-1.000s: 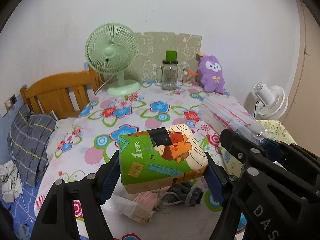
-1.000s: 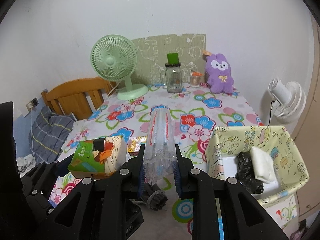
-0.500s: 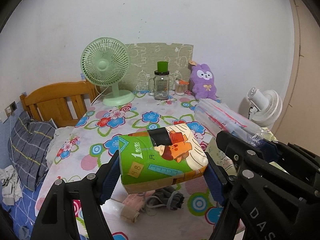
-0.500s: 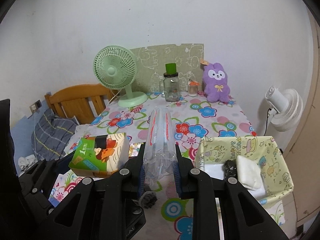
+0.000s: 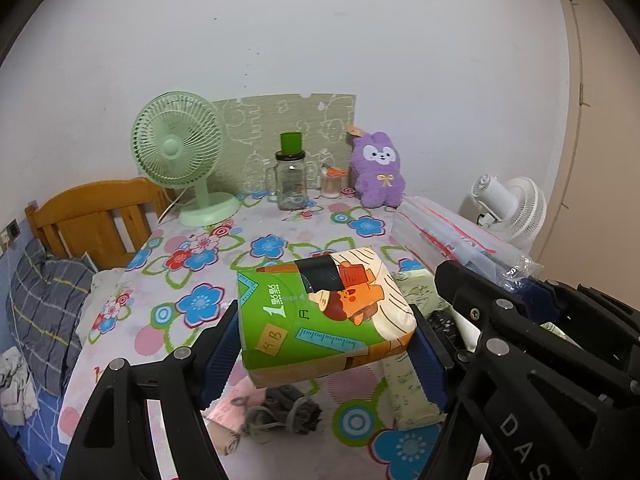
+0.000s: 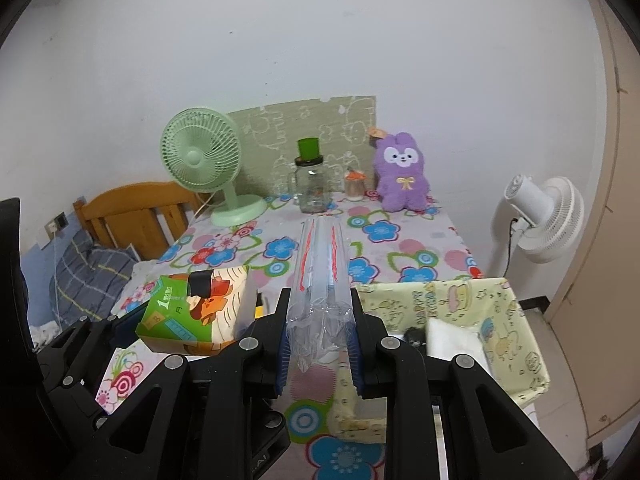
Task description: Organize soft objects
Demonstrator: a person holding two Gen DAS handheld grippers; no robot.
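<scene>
A table under a flowered cloth [image 6: 400,236] stands against a pale wall. At the far edge, from left to right in the right wrist view, are a green fan [image 6: 202,160], a glass jar [image 6: 310,188] and a purple plush rabbit [image 6: 402,178], with a white fan [image 6: 548,220] off the table at the right.

In the lower left of that view, the left gripper [image 5: 320,344] holds a green tissue pack [image 5: 320,312] clear of the cloth, its blue pads wide apart and pressed against the pack's two sides. At centre, the right gripper [image 6: 320,344] is pinched narrow on a clear plastic roll [image 6: 320,272] with red stripes. At the lower right sits a yellow fabric bin [image 6: 516,320] holding a white folded item [image 6: 452,340] and something dark.

The step in hand looks like carrying both items towards the bin. The next move calls for bringing each over the rim and letting go.

Grey socks [image 5: 286,410] and a pinkish bundle lie on the cloth under the pack, partly hidden. The dark item in the bin is too obscured to identify.
</scene>
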